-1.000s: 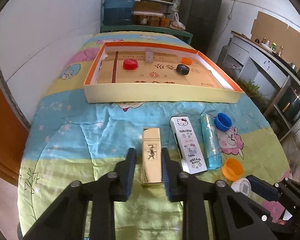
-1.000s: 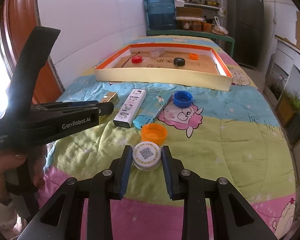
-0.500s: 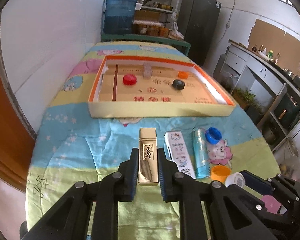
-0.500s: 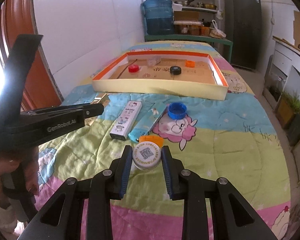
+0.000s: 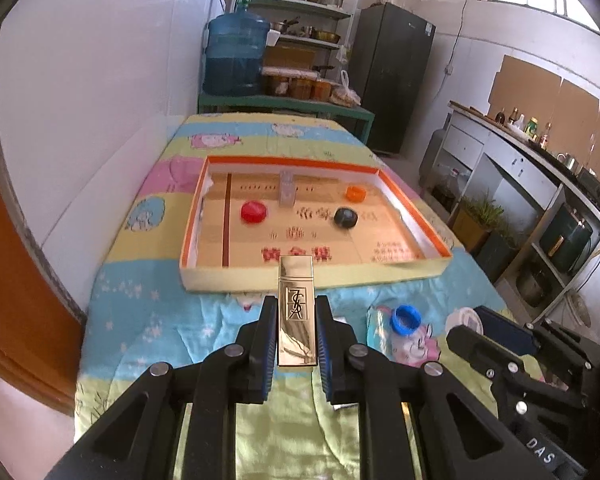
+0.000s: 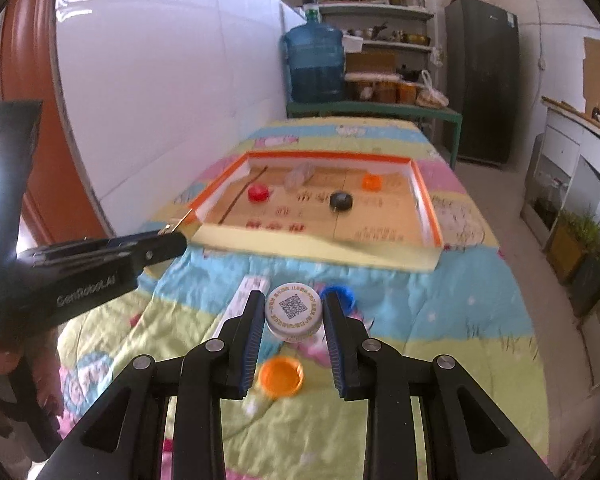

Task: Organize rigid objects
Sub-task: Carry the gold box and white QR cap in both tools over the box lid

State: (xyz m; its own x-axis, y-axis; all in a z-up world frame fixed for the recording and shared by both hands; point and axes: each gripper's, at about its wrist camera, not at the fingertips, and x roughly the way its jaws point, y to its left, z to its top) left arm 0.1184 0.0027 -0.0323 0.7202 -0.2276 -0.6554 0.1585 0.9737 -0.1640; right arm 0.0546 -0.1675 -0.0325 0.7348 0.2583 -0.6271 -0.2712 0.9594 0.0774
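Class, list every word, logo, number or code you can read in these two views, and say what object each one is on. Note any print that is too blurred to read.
"YSL" monogram: gold box, held in the left tool.
"GenRobot.AI": side of the left tool, right wrist view.
"DAS": body of the right tool, left wrist view.
QR code, ring text too small: white cap, held in the right tool.
Red characters, unreadable: floor of the orange-rimmed tray.

Left gripper (image 5: 296, 334): raised above the bench, fingers closed on a gold lipstick case (image 5: 295, 308), case pointing forward. Right gripper (image 6: 293, 330): also raised, fingers clamped on opposite sides of a white QR-code cap (image 6: 293, 314). Person's left hand (image 6: 4, 376): wrapped around the left gripper's handle.
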